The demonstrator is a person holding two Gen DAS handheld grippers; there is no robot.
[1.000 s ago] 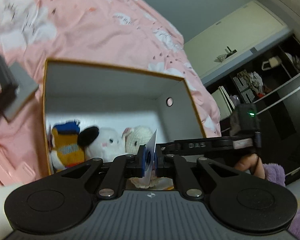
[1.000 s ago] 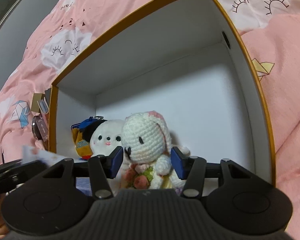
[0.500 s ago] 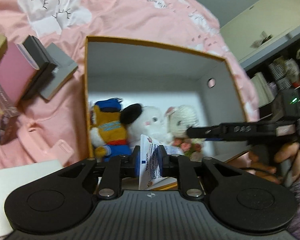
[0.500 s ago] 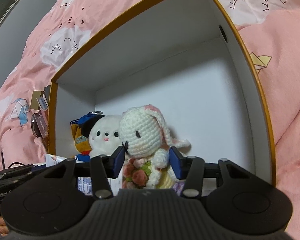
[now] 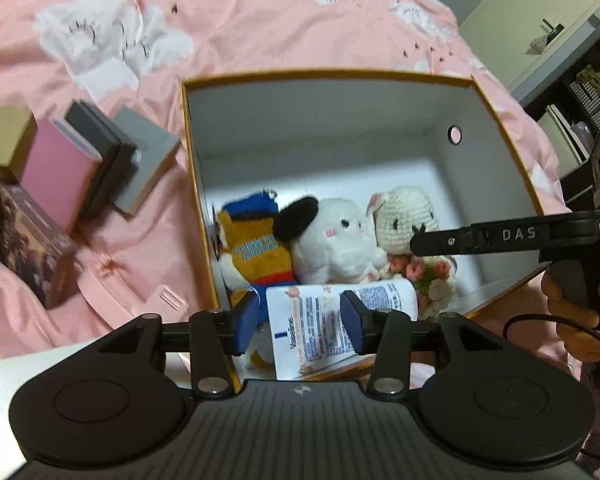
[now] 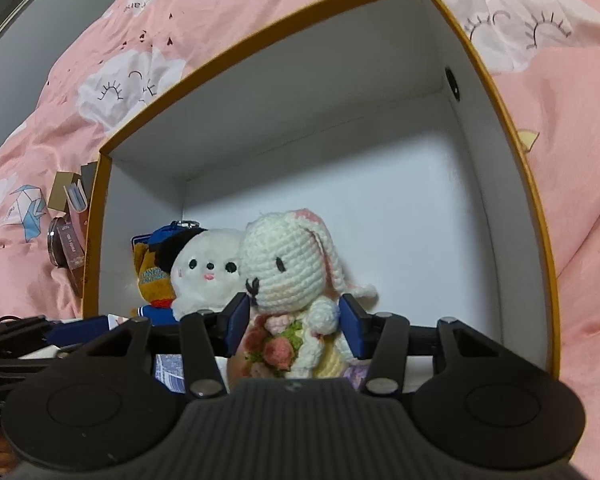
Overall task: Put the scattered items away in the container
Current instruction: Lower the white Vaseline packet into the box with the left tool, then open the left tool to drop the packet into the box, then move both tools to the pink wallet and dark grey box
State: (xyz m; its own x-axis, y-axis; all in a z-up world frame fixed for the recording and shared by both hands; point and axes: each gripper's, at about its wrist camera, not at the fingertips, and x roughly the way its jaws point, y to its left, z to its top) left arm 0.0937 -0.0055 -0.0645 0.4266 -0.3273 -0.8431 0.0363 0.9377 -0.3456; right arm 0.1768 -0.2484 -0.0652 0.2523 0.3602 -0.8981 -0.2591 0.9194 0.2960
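- Left wrist view: the left gripper (image 5: 300,322) has its jaws apart, the Vaseline tube (image 5: 336,322) lying loose between the pads at the near edge of the box (image 5: 500,120) on the pink bedding (image 5: 220,12). Inside sit the orange plush (image 5: 256,256), the white dog plush (image 5: 332,246) and the crochet bunny (image 5: 404,216). To the left lie a pink book (image 5: 56,176), grey boxes (image 5: 140,160) and a dark case (image 5: 28,240), still outside
- Judgement: the tube leans on the near rim, so it could slide out if a pad brushes it on withdrawal
- Right wrist view: the right gripper (image 6: 294,330) has jaws spread either side of the crochet bunny (image 6: 288,272), seemingly not pinching it. A careless pull-back could snag the yarn and tip the bunny over
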